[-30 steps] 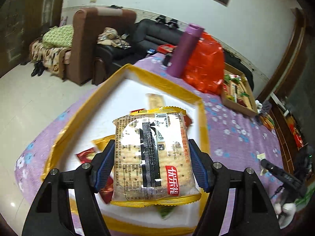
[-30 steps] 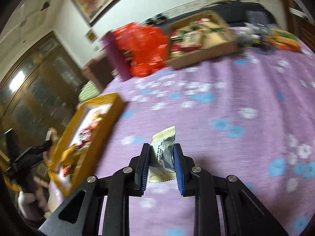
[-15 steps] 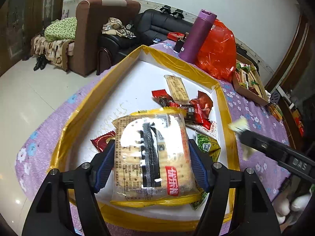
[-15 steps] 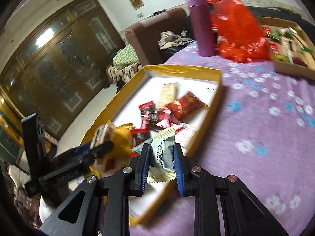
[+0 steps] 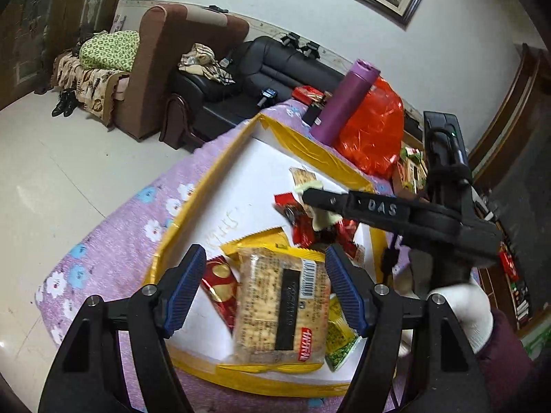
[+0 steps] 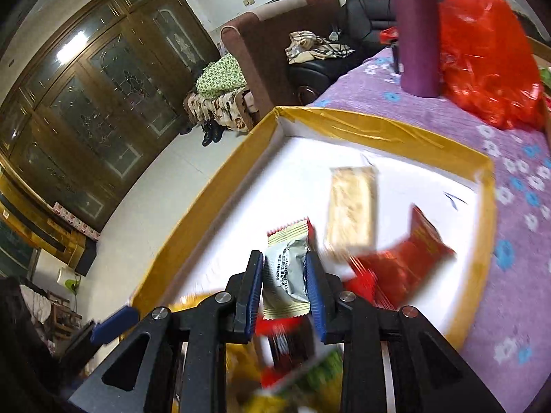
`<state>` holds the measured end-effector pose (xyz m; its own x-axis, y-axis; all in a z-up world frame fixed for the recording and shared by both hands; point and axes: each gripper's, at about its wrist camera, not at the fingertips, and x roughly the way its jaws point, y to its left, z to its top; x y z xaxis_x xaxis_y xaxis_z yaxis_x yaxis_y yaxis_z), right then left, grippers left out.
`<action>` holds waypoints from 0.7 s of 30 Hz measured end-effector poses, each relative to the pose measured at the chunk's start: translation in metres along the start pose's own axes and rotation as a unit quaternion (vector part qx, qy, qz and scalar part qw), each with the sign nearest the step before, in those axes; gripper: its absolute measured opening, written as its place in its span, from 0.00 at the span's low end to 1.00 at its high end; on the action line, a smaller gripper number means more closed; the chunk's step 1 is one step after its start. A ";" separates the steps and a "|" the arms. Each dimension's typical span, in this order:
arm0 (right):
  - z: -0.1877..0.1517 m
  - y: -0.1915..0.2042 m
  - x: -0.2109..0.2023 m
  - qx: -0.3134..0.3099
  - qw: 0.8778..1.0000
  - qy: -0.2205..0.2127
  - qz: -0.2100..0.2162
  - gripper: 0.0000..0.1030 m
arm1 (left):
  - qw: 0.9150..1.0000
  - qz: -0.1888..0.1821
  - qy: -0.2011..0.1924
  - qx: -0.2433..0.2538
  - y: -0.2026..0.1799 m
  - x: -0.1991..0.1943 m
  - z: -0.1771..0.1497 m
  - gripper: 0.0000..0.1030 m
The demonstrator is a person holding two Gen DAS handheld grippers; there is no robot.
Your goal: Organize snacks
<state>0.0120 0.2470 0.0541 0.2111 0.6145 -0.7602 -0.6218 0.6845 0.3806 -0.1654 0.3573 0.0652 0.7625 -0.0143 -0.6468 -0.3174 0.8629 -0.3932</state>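
Purple flowered cloth covers the bench (image 5: 113, 241), and the yellow-rimmed tray (image 5: 310, 148) sits on it. Left tongs (image 5: 265, 285) stand released around the cracker pack (image 5: 280, 304), which lies at the tray's near edge. Right tongs (image 6: 284, 275) are opening with the silver sachet (image 6: 287, 272) between them, above the tray's red wrappers (image 6: 409, 258); released crookedly, it could bounce over the rim, or the two tongs could clash.

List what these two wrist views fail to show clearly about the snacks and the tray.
- Left wrist view: the right claw crosses the red packets, hiding part of them.
- Right wrist view: the snacks at the bottom edge are motion-blurred and unreadable.
- Right wrist view: the yellow-rimmed tray has its near end hidden behind the claw arms.
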 end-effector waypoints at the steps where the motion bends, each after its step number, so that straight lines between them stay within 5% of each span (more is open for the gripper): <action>1: 0.004 0.002 0.002 -0.003 1.000 -0.006 0.002 0.27 | 1.000 -0.001 0.000 -0.003 0.002 0.000 0.000 0.70; 4: 0.008 0.003 -0.009 -0.004 1.000 -0.029 0.011 0.36 | 1.000 -0.005 0.002 -0.010 0.005 0.002 0.000 0.70; 10: -0.007 -0.004 -0.045 0.000 0.998 -0.054 0.013 0.39 | 1.000 -0.015 0.005 -0.004 -0.007 0.002 -0.003 0.70; 21: -0.108 -0.036 -0.144 -0.014 0.993 -0.115 -0.020 0.43 | 0.992 0.030 -0.067 0.106 -0.092 -0.034 -0.020 0.72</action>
<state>-0.0780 0.0920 0.0926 0.4016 0.6624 -0.6324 -0.6300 0.7010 0.3342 -0.1733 0.2683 0.1097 0.8188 0.0955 -0.5660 -0.2499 0.9470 -0.2018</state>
